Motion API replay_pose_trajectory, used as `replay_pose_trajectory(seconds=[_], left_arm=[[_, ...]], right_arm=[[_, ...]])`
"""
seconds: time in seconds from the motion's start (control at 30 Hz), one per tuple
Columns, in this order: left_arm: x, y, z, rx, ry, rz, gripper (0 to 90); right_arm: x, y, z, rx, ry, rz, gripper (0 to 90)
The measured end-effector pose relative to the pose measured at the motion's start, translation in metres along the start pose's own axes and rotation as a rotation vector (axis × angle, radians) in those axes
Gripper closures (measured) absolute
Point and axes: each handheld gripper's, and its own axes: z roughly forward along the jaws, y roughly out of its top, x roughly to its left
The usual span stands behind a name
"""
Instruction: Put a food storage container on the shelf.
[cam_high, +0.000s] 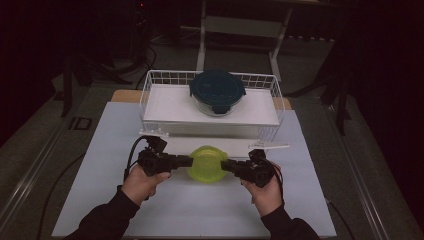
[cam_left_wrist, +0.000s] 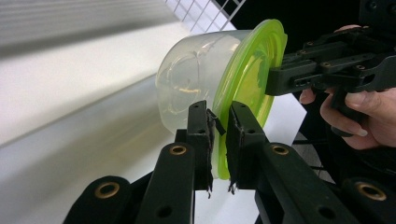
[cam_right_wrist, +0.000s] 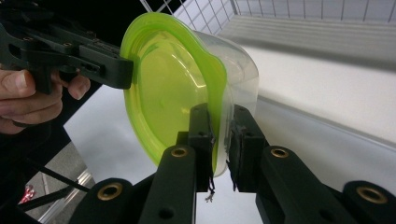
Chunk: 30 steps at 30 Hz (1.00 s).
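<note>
A clear round container with a lime-green lid (cam_high: 207, 163) hangs above the white table, held from both sides. My left gripper (cam_high: 189, 161) is shut on the lid's left rim; its own view shows the green rim (cam_left_wrist: 221, 140) pinched between the jaws. My right gripper (cam_high: 223, 165) is shut on the opposite rim, and its own view shows the lid (cam_right_wrist: 173, 84) clamped the same way. Each gripper view shows the other gripper (cam_left_wrist: 273, 80) (cam_right_wrist: 128, 70) on the far rim. A second container with a dark teal lid (cam_high: 217, 90) sits inside the white wire basket (cam_high: 150, 100).
The wire basket stands across the back of the white table (cam_high: 200, 210), just beyond the held container. A white strip (cam_high: 270, 146) lies at the basket's front right corner. Dark floor, cables and a frame surround the table.
</note>
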Motion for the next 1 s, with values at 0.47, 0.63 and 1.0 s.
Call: replay_pose_trajectory(seconds=[0.47,0.63,1.0], left_arm=[[-0.026,0.043,-0.033,-0.085,0.001,0.063,80.2],[-0.034,0.067,-0.044,-0.116,0.014,0.087,80.5],[-0.049,0.126,-0.061,-0.160,0.014,0.142,80.7]], right_arm=[[0.021,0.044,-0.028,-0.092,-0.012,-0.065,80.9],[0.026,0.068,-0.037,-0.132,-0.018,-0.082,80.9],[0.031,0.121,-0.062,-0.215,-0.035,-0.114,80.8]])
